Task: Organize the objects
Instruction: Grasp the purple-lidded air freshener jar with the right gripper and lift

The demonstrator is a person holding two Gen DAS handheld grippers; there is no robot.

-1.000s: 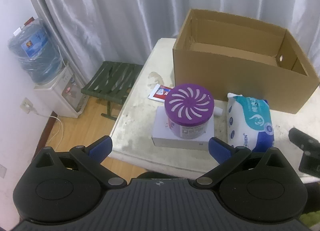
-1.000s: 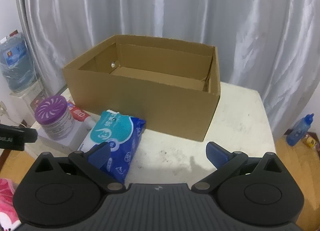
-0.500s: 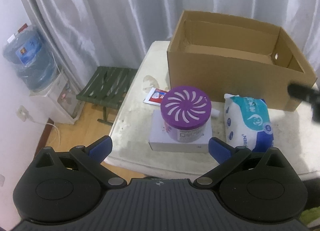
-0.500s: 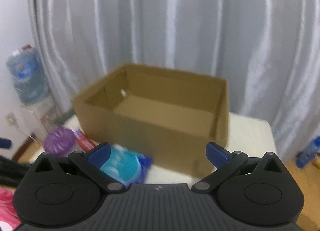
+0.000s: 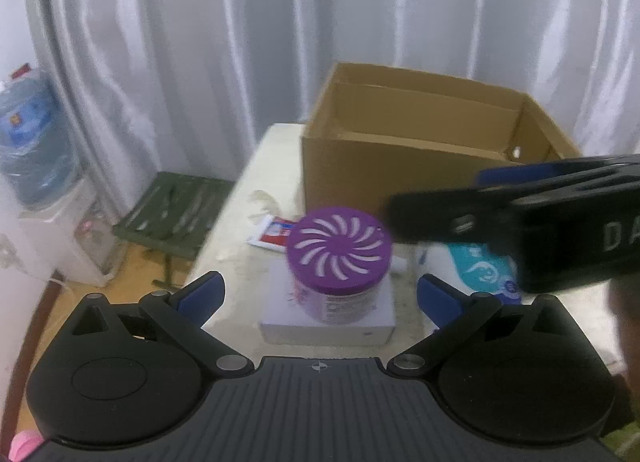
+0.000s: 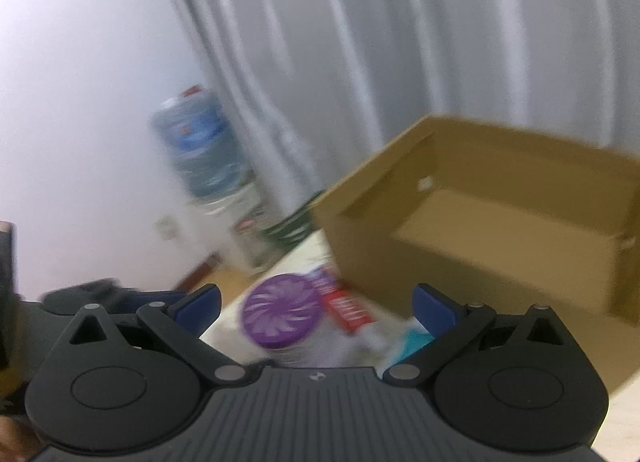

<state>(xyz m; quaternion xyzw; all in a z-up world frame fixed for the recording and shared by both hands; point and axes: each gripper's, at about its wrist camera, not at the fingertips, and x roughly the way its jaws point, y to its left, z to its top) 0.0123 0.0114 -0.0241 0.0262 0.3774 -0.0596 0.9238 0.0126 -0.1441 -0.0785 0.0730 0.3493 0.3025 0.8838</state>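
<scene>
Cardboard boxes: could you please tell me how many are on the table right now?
1. The open cardboard box stands at the table's far side, behind the purple container. Others may lie outside these views.

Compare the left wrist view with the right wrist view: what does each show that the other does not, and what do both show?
Only the left wrist view shows the white box under the purple container, and the right tongs seen from the side, above the table. Only the right wrist view shows the red lettered side of the flat packet and a wall socket. Both show the purple container, cardboard box, wipes pack, water bottle, curtain and open tongs.
</scene>
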